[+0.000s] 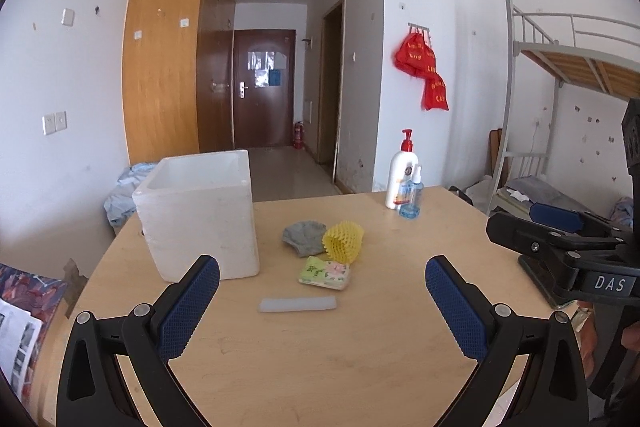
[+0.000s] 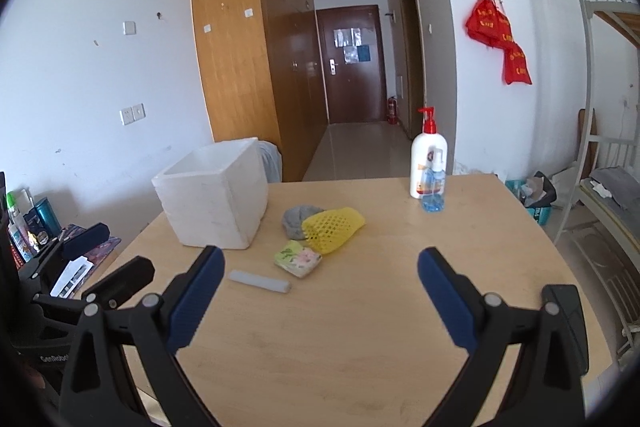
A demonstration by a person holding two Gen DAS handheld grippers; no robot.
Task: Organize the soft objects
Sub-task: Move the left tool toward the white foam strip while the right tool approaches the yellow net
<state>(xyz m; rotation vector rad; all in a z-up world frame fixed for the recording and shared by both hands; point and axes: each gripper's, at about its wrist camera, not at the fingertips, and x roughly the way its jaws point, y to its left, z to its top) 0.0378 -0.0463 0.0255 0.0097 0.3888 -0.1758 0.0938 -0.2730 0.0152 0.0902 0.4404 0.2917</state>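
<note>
left wrist view:
left gripper point(image 1: 322, 297): held spread wide above the near part of the table, nothing between its blue ribbed pads.
right gripper point(image 1: 548, 227): seen from the side at the right edge; its jaws look parted and nothing is seen in them.
soft objects: a grey knitted cloth point(image 1: 304, 237), a yellow foam fruit net point(image 1: 344, 241), a small flowered tissue pack point(image 1: 325, 273) and a pale translucent soft strip point(image 1: 298, 304) are clustered mid-table, the net touching the cloth and just behind the pack, the strip nearest the camera.
container: an open white foam box point(image 1: 198, 215) stands just left of the cluster, apparently empty as far as can be seen.

right wrist view:
right gripper point(image 2: 320, 287): released, pads well apart, nothing held, aimed toward the strip point(image 2: 259, 281) and pack point(image 2: 298, 258).
left gripper point(image 2: 102, 259): glimpsed low at the left edge.
net point(image 2: 334, 229): seen overlapping the cloth point(image 2: 296, 221).

step in hand: judged to be a first pick, none yet made; the box point(image 2: 212, 197) is taken as the likely destination.
doing it well: the strip is best closed on across its narrow width; the net should be pinched lightly so it is not crushed, and lifted clear of the cloth.
surface: a light wood table point(image 2: 360, 347), a white pump bottle point(image 2: 428, 157) and a blue spray bottle point(image 2: 434, 187) at its far side.
room: white walls, a wooden wardrobe, a dark door down a corridor, red bags on hooks, a metal bunk frame at right.
</note>
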